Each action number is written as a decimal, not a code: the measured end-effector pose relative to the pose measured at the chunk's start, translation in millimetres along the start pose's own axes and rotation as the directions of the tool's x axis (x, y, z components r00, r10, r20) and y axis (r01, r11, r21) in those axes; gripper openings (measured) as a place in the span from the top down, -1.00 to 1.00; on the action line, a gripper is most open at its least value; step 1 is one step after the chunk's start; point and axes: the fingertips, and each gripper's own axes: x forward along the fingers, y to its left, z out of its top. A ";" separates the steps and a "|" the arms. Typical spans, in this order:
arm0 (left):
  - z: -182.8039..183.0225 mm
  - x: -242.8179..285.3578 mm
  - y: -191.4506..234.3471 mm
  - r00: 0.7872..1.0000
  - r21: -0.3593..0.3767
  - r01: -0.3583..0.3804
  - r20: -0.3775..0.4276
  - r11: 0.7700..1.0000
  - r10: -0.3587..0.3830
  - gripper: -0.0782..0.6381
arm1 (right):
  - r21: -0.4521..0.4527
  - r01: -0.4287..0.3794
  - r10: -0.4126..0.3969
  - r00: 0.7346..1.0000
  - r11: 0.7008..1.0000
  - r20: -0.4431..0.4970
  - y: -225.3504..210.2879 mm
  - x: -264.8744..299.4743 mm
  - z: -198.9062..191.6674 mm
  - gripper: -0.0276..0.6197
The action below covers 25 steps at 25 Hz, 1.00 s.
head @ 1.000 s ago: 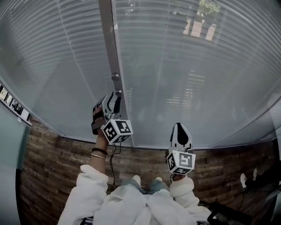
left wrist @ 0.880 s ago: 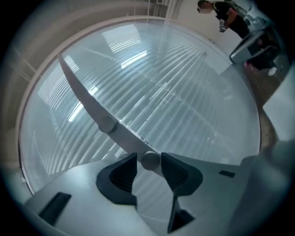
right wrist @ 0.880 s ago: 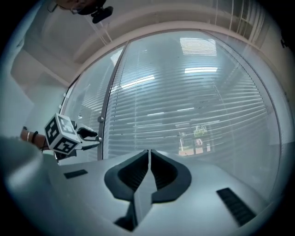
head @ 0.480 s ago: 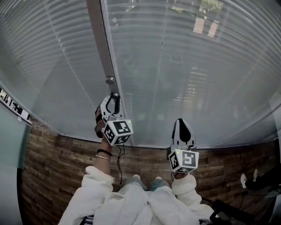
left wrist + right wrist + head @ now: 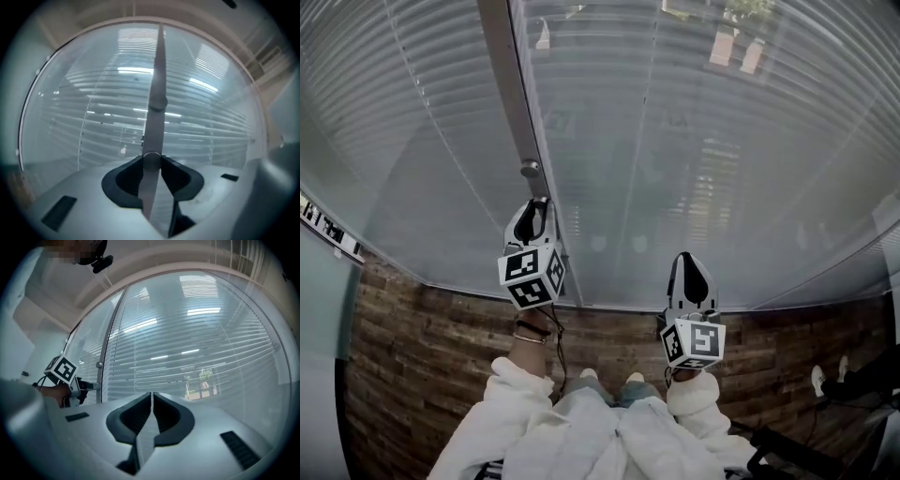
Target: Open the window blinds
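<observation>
The window blinds [image 5: 694, 141] hang behind glass with their horizontal slats partly tilted, so a tree and a building show faintly through them. On the grey vertical window post [image 5: 508, 94] sit two round knobs. The upper knob [image 5: 530, 169] [image 5: 158, 102] is free. The lower knob [image 5: 151, 161] lies between the jaws of my left gripper [image 5: 540, 202] [image 5: 151, 159], which have just been closing and now touch it on both sides. My right gripper [image 5: 689, 259] [image 5: 152, 393] is shut and empty, pointing at the blinds to the right of the post.
A wood-plank wall [image 5: 422, 328] runs below the window sill. A side wall with small pictures [image 5: 328, 230] stands at the left. White sleeves [image 5: 516, 412] fill the lower middle. A shoe [image 5: 818, 381] rests on the floor at the lower right.
My left gripper has rolled about its own axis on the post, its marker cube showing other faces, and its jaws have narrowed onto the lower knob. The right gripper has hardly moved.
</observation>
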 end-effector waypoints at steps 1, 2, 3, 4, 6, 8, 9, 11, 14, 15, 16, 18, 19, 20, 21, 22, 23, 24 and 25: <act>3.8 0.9 1.6 1.000 -0.070 0.003 0.002 0.998 -0.003 0.44 | 0.001 0.001 -0.001 1.000 1.000 -0.001 0.6 2.1 2.8 0.88; 5.9 1.6 3.5 1.000 -0.136 0.006 0.005 0.991 -0.005 0.44 | 0.001 0.002 -0.002 1.000 1.000 -0.002 1.2 3.7 4.1 0.88; 6.5 1.9 5.1 1.000 -0.201 0.010 0.010 0.979 -0.008 0.44 | 0.003 0.003 -0.003 1.000 1.000 -0.003 1.5 4.3 3.8 0.88; 6.5 1.8 6.3 1.000 -0.265 0.016 0.017 0.964 -0.012 0.44 | 0.004 0.004 -0.004 1.000 1.000 -0.004 1.5 4.3 3.1 0.88; 7.3 0.7 6.8 0.999 -0.373 0.028 0.031 0.928 -0.017 0.44 | 0.003 0.007 -0.007 1.000 1.000 -0.007 1.0 3.2 3.1 0.88; 7.2 -0.5 6.6 0.999 -0.455 0.040 0.040 0.890 -0.024 0.44 | 0.000 0.008 -0.008 1.000 1.000 -0.012 1.1 2.2 3.6 0.88; 6.5 -0.4 6.5 0.999 -0.499 0.049 0.042 0.865 -0.033 0.44 | 0.000 0.008 -0.008 1.000 1.000 -0.014 1.7 2.5 3.8 0.88; 5.7 2.4 3.6 0.996 -0.609 0.089 0.053 0.788 -0.071 0.44 | 0.001 0.006 -0.006 1.000 1.000 -0.014 4.3 4.6 6.1 0.88; 8.2 5.5 1.6 0.989 -0.794 0.148 0.101 0.590 -0.111 0.44 | 0.003 0.001 -0.001 1.000 1.000 -0.012 8.9 5.3 9.4 0.88; 9.0 5.6 2.1 0.986 -0.846 0.164 0.122 0.507 -0.116 0.44 | 0.004 -0.001 0.001 1.000 1.000 -0.011 10.7 4.6 9.6 0.88; 9.3 5.6 2.6 0.983 -0.889 0.178 0.141 0.422 -0.118 0.44 | 0.004 -0.003 0.003 1.000 1.000 -0.012 12.4 3.6 9.4 0.88; 8.9 5.4 3.5 0.977 -0.944 0.199 0.172 0.265 -0.123 0.44 | 0.004 -0.007 0.007 1.000 1.000 -0.012 15.4 1.4 9.1 0.88; 8.4 5.4 4.1 0.975 -0.959 0.205 0.183 0.195 -0.124 0.44 | 0.003 -0.008 0.008 1.000 1.000 -0.011 16.5 0.7 9.5 0.88; 7.8 5.4 4.7 0.973 -0.969 0.209 0.193 0.130 -0.124 0.44 | 0.002 -0.008 0.008 1.000 1.000 -0.009 17.2 0.2 10.4 0.88; 6.5 5.1 5.5 0.972 -0.976 0.209 0.201 0.065 -0.119 0.44 | 0.001 -0.007 0.007 1.000 1.000 -0.007 17.6 -0.3 11.5 0.88; 4.8 4.5 6.4 0.972 -0.978 0.207 0.205 -0.001 -0.112 0.44 | 0.000 -0.005 0.005 1.000 1.000 -0.005 17.7 -0.8 12.5 0.88; 3.6 3.8 6.9 0.972 -0.977 0.207 0.212 -0.061 -0.106 0.44 | -0.002 -0.004 0.004 1.000 1.000 -0.003 17.6 -1.4 13.4 0.88; 3.9 3.5 6.5 0.969 -0.972 0.213 0.223 -0.096 -0.107 0.44 | -0.004 -0.003 0.003 1.000 1.000 -0.002 17.6 -1.9 14.1 0.88; 5.2 3.5 5.4 0.965 -0.971 0.224 0.232 -0.078 -0.120 0.44 | -0.007 -0.002 0.002 1.000 1.000 -0.001 17.5 -2.1 14.7 0.88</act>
